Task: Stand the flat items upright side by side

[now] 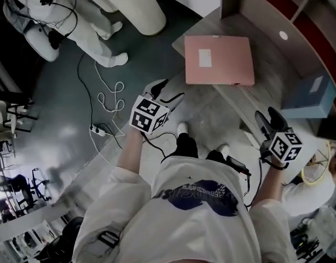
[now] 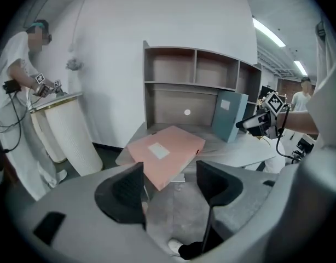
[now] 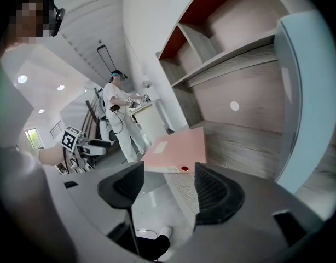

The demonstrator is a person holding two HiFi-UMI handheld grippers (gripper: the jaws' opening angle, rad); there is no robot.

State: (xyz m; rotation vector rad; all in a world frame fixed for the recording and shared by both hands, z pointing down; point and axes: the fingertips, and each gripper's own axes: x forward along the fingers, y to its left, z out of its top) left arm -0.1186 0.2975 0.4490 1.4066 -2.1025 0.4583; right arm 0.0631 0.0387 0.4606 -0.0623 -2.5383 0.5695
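Two flat items are counted. One blue-grey file box [image 2: 229, 115] is already stood upright, beyond the jaws of the left gripper [image 2: 171, 186] and to their right. One pink file box [image 2: 167, 153] is laid flat on the desk [image 2: 250, 156], just ahead of both jaw pairs, and is left to be raised. The jaws of the left gripper and the right gripper [image 3: 168, 189] are held wide, with nothing gripped
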